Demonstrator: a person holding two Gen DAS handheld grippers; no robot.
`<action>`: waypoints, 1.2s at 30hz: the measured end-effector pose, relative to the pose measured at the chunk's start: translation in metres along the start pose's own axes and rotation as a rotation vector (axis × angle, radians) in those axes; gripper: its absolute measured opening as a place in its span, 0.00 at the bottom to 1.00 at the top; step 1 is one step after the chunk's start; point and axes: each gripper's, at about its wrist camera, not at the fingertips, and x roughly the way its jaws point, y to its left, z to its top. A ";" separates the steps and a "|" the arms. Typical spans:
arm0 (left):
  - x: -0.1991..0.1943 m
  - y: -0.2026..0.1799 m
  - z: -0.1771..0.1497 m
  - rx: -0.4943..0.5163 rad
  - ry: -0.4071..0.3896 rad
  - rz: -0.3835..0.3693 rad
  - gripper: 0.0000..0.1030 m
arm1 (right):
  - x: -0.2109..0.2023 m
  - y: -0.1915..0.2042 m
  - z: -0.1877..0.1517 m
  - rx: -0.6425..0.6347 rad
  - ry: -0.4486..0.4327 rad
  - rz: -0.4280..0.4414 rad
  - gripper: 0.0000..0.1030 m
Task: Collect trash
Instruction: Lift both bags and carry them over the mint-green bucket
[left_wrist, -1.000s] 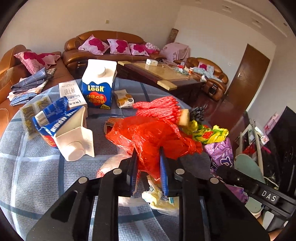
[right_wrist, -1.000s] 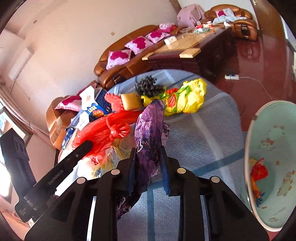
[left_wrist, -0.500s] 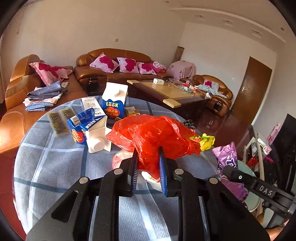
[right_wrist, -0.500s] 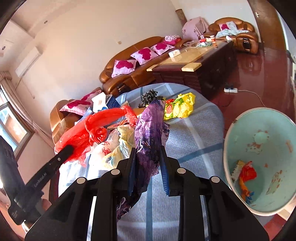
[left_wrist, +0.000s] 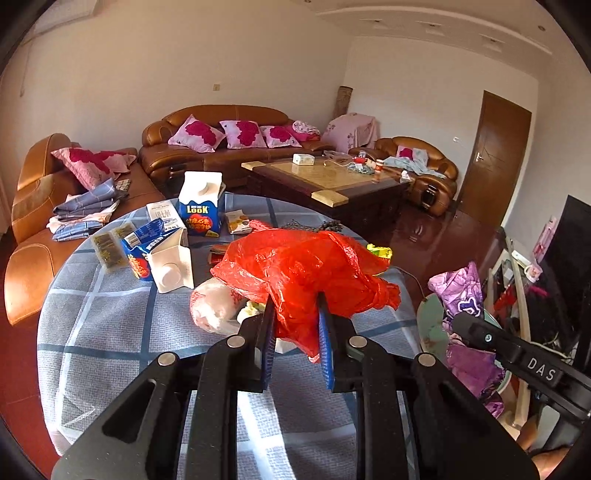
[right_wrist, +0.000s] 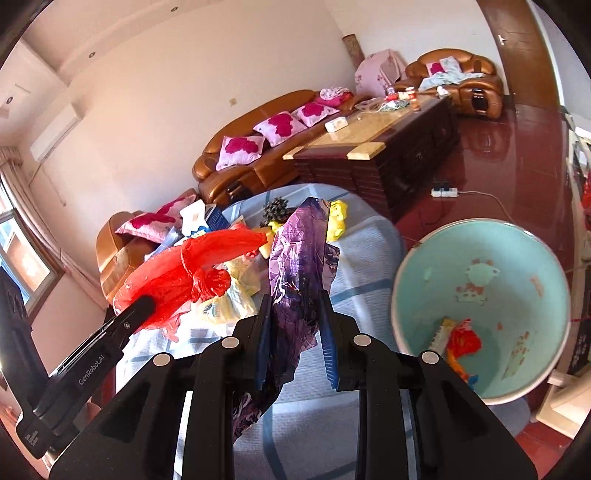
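Note:
My left gripper (left_wrist: 296, 320) is shut on a crumpled red plastic bag (left_wrist: 295, 266), lifted above the round table (left_wrist: 110, 332) with its blue checked cloth. In the right wrist view my right gripper (right_wrist: 295, 317) is shut on a purple patterned plastic bag (right_wrist: 301, 258) that hangs down between its fingers. The red bag (right_wrist: 184, 273) and the left gripper show at the left of that view. A pale green trash bin (right_wrist: 480, 280) stands on the floor to the right of the table, with some wrappers inside. The purple bag (left_wrist: 461, 291) appears at the right of the left wrist view.
On the table lie two milk cartons (left_wrist: 201, 210), one tipped over (left_wrist: 162, 258), a white-and-red bag (left_wrist: 218, 306), flat packets (left_wrist: 107, 247), a yellow wrapper (right_wrist: 338, 218) and a dark bunch (right_wrist: 275, 210). Brown sofas (left_wrist: 221, 147) and a coffee table (left_wrist: 325, 181) stand beyond.
Both grippers have pulled back and risen with their bags, so the table looks farther away. The trash bin has come more fully into the right wrist view.

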 end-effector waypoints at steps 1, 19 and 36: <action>-0.002 -0.004 0.000 0.006 0.000 0.002 0.19 | -0.004 -0.003 0.000 0.005 -0.006 -0.004 0.24; -0.013 -0.048 -0.005 0.086 -0.001 -0.035 0.20 | -0.042 -0.014 0.020 -0.020 -0.096 -0.111 0.24; 0.013 -0.111 -0.005 0.159 0.020 -0.073 0.21 | -0.069 -0.084 0.030 -0.033 -0.119 -0.277 0.24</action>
